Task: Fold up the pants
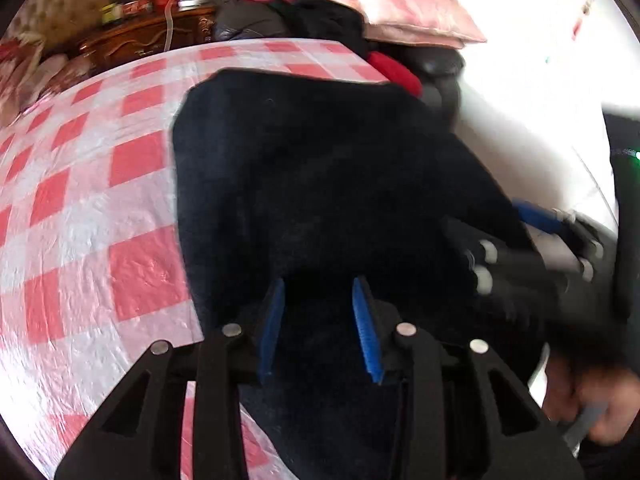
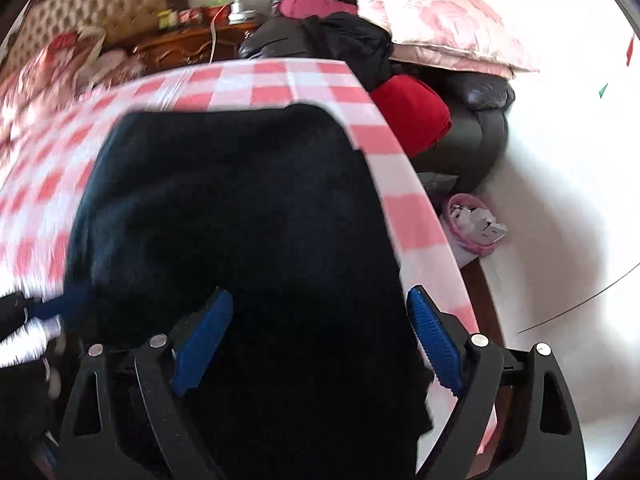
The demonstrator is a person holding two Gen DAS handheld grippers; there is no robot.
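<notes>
Dark navy pants (image 1: 304,184) lie in a wide band on a table with a red-and-white checked cloth (image 1: 80,208). My left gripper (image 1: 320,288) hovers over their near part with its blue pads apart, nothing between them. My right gripper (image 2: 320,300) is wide open over the pants (image 2: 232,216) near the table's right edge; it also shows blurred at the right of the left wrist view (image 1: 532,240). The left gripper's tip shows blurred at the left edge of the right wrist view (image 2: 36,320).
The cloth-covered table's right edge (image 2: 416,220) drops to a bright floor. A dark leather sofa (image 2: 476,128) with a pink pillow (image 2: 436,20), red cushion (image 2: 412,116) and dark clothes stands behind. A pink bin (image 2: 472,224) sits on the floor. A wooden cabinet (image 2: 188,46) stands far left.
</notes>
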